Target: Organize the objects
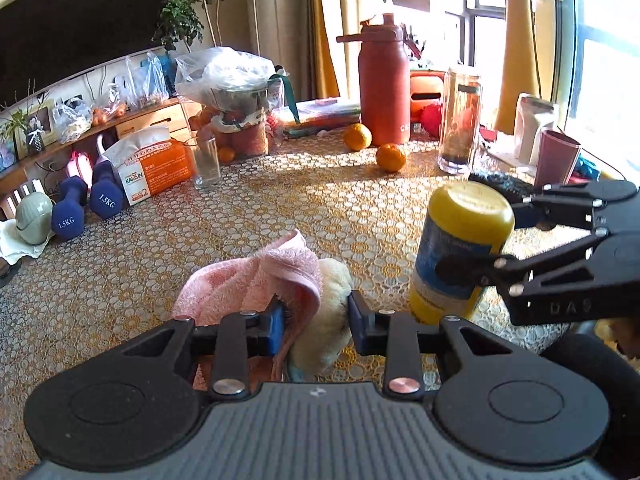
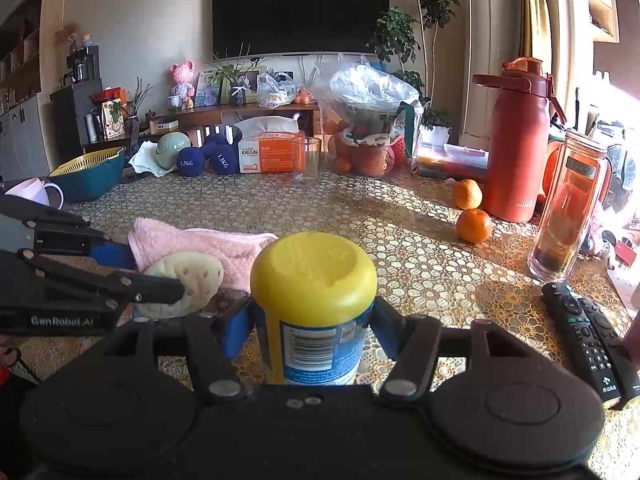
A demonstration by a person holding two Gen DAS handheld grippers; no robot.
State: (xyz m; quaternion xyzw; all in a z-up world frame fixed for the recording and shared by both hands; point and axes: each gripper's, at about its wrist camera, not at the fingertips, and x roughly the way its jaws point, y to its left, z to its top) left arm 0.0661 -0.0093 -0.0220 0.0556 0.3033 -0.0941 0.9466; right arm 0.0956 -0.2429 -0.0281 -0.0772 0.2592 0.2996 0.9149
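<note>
Tools (image 1: 316, 320) amid towel (image 1: 256, 276), bottle (image 1: 460, 248)

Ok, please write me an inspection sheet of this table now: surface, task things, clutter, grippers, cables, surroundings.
Surface: table with a yellow patterned cover, sunlit at the far right.
Job's things: yellow-capped bottle upright; pink towel folded over a pale sponge.
Clutter: two oranges, red flask, clear tumbler, drinking glass, two remotes, dumbbells, tissue box.
Grippers: left gripper shut on the pink towel and sponge; right gripper shut on the yellow-capped bottle.
Cables: nothing seen.
Surroundings: television, plant, curtain.
</note>
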